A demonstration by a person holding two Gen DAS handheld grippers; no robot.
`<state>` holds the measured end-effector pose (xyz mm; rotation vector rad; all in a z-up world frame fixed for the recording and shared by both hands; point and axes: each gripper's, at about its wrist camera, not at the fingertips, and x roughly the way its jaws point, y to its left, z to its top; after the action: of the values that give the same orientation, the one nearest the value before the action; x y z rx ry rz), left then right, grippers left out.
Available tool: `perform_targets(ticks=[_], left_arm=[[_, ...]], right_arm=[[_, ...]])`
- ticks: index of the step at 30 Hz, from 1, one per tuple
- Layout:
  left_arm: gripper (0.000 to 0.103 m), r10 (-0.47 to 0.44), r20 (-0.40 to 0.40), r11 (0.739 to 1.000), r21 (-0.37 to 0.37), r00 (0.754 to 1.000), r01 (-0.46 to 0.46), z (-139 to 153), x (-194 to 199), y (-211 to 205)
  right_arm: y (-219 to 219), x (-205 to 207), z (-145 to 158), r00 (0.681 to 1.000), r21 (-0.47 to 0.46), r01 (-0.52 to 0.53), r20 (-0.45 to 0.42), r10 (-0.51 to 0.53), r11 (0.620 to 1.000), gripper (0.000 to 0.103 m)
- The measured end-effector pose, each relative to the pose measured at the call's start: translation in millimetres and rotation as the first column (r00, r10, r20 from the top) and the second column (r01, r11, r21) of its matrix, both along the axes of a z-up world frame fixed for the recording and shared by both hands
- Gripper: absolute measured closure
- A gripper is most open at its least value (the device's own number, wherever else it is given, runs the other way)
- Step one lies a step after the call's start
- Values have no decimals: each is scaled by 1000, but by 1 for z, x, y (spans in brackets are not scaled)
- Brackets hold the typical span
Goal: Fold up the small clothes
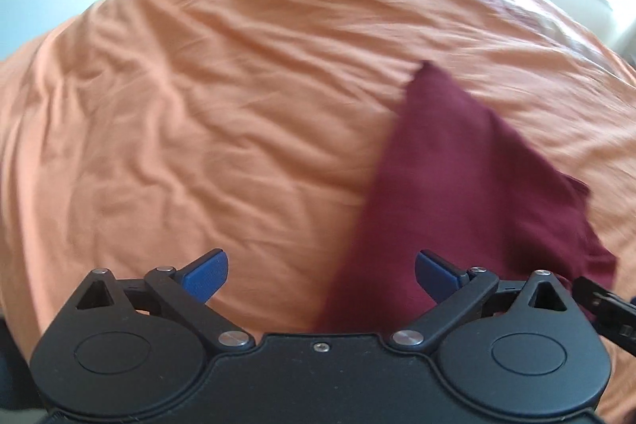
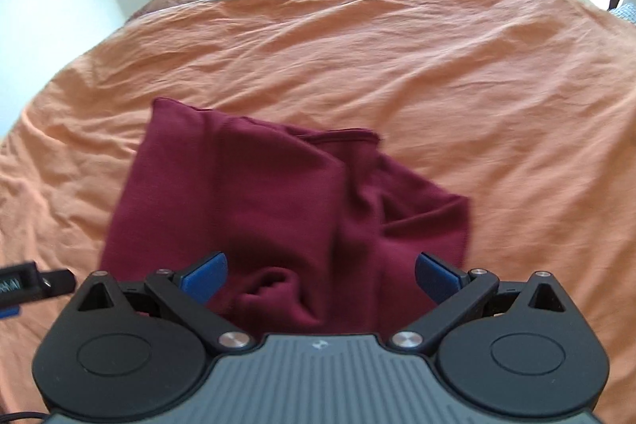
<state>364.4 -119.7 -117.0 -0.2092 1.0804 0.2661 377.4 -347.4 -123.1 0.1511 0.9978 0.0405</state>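
A dark red garment (image 2: 278,201) lies partly folded on the orange bed sheet (image 2: 437,66), one flat panel laid over a bunched, wrinkled part on its right side. The right hand-held gripper (image 2: 321,279) hangs directly above the garment's near edge, jaws spread wide with nothing pressed between the blue pads (image 2: 204,277). The left hand-held gripper (image 1: 321,279) is likewise released and empty; from it the garment (image 1: 477,193) lies off to the right, mostly bare sheet (image 1: 198,106) ahead of it. The cloth's long axis runs away from the person, toward the far corner. The right hand looks nearer and better placed for the next fold.
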Motion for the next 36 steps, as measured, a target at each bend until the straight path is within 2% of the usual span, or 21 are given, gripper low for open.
perform_targets(ticks=[4,10,16,18,21,23,30,32,36], left_arm=[[2,31,-14,999,-6,999,-31,-4,1,16],[2,2,-24,1000,4,1000,-2,-10,-5,16],[2,-15,-37,1000,-9,999,14,-16,-3,18],[2,-17,-39,1000,-14,999,17,-18,-2,20],[2,-27,-45,1000,-16,999,26,-20,2,21],[2,-38,-51,999,-13,998,38,-21,4,21],[2,-107,-50,994,7,993,107,-23,13,20],[2,-118,-53,993,8,992,118,-24,15,19],[2,-134,-64,991,-1,989,134,-28,18,18]], right_arm=[[8,8,-8,1000,36,5,-22,-4,999,0],[12,13,-16,999,123,26,-40,-21,992,0],[12,16,-28,997,134,53,-71,-44,990,4],[9,14,-32,996,162,69,-75,-58,984,9],[0,2,-37,998,210,65,-25,-61,976,23],[-7,-6,-40,998,212,58,-4,-59,975,39],[-24,-14,-38,994,339,89,31,-105,937,38],[-25,-12,-39,993,379,109,9,-121,919,31],[-28,-7,-48,978,418,206,-61,-199,885,28]])
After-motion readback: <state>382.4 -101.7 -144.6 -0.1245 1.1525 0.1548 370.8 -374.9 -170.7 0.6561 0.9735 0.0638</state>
